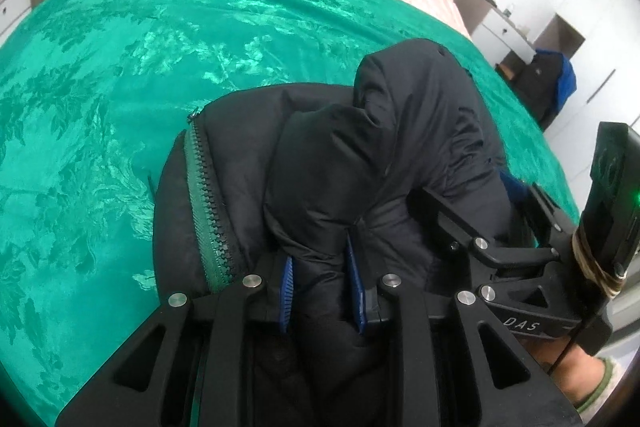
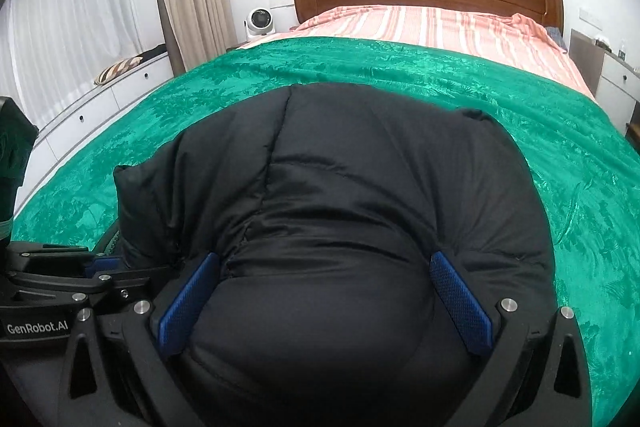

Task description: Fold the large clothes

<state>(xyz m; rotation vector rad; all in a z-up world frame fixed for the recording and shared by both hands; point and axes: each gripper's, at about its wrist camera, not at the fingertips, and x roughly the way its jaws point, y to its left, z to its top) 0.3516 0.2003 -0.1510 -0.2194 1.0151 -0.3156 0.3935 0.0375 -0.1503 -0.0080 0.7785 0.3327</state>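
Black, puffy nylon fills both views: a padded jacket [image 2: 340, 211] lies bunched on the green bedspread [image 1: 100, 87] near the foot of the bed, its green zipper [image 1: 208, 203] running down the left edge. The left gripper [image 1: 324, 291] has its blue pads [image 1: 286, 291] drawn close together with a ridge of the jacket's fabric pinched between them; the jaws are easing slightly apart, so that hold looks light. The right gripper [image 2: 326, 303] stands spread as wide as it goes, its blue pads [image 2: 460, 303] flanking a fat bulge of the jacket and touching its sides without squeezing it. The jacket looks partly folded, a sleeve or hood humped on top. The filling is springy and the shell slick, so the fold could puff back open as soon as the left pinch loosens further. If the right gripper closes on that thick bulge, it may grab several layers at once and drag the bundle askew across the glossy bedspread.
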